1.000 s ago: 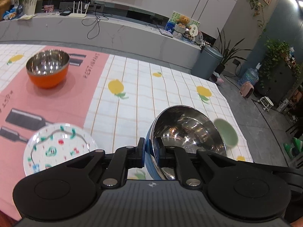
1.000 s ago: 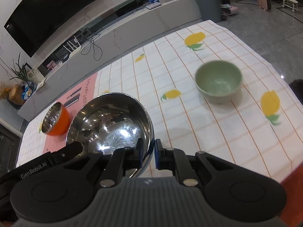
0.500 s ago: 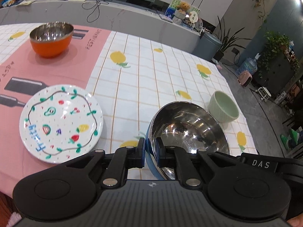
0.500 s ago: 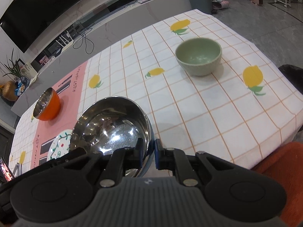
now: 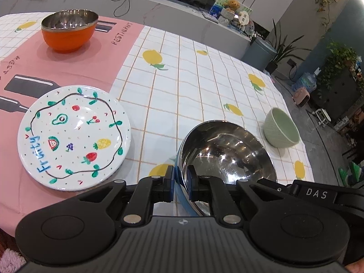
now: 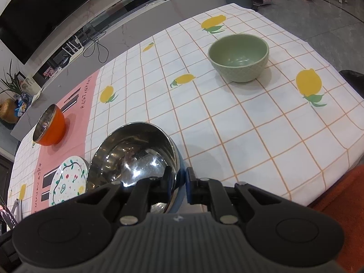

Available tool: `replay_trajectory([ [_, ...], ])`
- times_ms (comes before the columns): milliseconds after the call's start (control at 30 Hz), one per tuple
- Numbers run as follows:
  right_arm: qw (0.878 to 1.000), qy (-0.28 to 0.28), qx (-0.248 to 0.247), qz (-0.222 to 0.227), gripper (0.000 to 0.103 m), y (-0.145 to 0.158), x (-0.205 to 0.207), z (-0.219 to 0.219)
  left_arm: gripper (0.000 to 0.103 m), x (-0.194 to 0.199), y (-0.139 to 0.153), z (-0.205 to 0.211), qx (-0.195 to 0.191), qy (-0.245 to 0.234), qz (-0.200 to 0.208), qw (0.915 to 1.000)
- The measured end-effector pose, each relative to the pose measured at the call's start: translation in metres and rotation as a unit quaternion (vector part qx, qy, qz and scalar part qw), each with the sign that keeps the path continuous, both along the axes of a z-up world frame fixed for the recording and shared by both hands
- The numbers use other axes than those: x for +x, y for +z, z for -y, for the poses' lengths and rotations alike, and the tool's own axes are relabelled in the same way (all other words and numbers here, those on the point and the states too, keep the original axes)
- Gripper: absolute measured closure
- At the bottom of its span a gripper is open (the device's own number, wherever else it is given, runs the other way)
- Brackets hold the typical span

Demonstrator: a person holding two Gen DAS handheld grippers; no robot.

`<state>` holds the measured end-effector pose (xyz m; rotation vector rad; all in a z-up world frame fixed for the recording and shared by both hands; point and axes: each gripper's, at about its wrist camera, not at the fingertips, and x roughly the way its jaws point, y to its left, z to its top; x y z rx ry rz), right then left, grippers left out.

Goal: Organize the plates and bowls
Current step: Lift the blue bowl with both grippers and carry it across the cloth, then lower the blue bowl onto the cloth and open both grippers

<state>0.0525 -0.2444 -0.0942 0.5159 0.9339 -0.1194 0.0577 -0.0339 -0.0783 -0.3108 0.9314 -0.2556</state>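
A steel bowl with a blue outside hangs low over the checked tablecloth, held from both sides. My left gripper is shut on its left rim. My right gripper is shut on its right rim. A white plate painted with fruit lies just left of the bowl, on the edge of the pink mat. Further back on that mat stands an orange bowl with a steel inside. A pale green bowl stands to the right on the cloth.
The tablecloth drops off at the near and right table edges. An orange cushion lies below the near right edge. Behind the table runs a long grey counter with cables and small items; a bin stands at its end.
Both grippers have sunk toward the table with the steel bowl between them. The plate and the green bowl now show closer and larger. Both grips are unchanged.
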Motion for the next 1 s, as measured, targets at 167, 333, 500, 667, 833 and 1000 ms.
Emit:
replay_trajectory([
  [167, 1.000, 0.002, -0.004, 0.004, 0.093, -0.002, 0.002, -0.001, 0.090, 0.001, 0.001, 0.002, -0.001, -0.002, 0.004, 1.0000],
  [333, 1.000, 0.004, -0.006, 0.006, 0.092, -0.002, 0.004, -0.001, 0.089, 0.003, 0.001, 0.002, -0.003, -0.001, 0.005, 1.0000],
  [500, 0.999, 0.015, -0.029, 0.009, 0.090, -0.001, 0.004, -0.007, 0.089, 0.002, 0.002, 0.002, -0.001, 0.000, 0.009, 1.0000],
  [667, 0.998, 0.020, -0.054, 0.018, 0.078, 0.005, 0.004, -0.010, 0.076, 0.000, 0.010, 0.002, 0.016, 0.003, 0.031, 0.9994],
  [833, 0.996, 0.026, -0.084, 0.031, 0.070, 0.014, 0.002, -0.016, 0.063, -0.006, 0.021, 0.004, 0.035, -0.004, 0.063, 0.9974],
  [1000, 0.990, 0.036, -0.121, 0.063, 0.059, 0.028, -0.003, -0.024, 0.060, -0.008, 0.034, 0.001, 0.049, -0.014, 0.090, 0.9946],
])
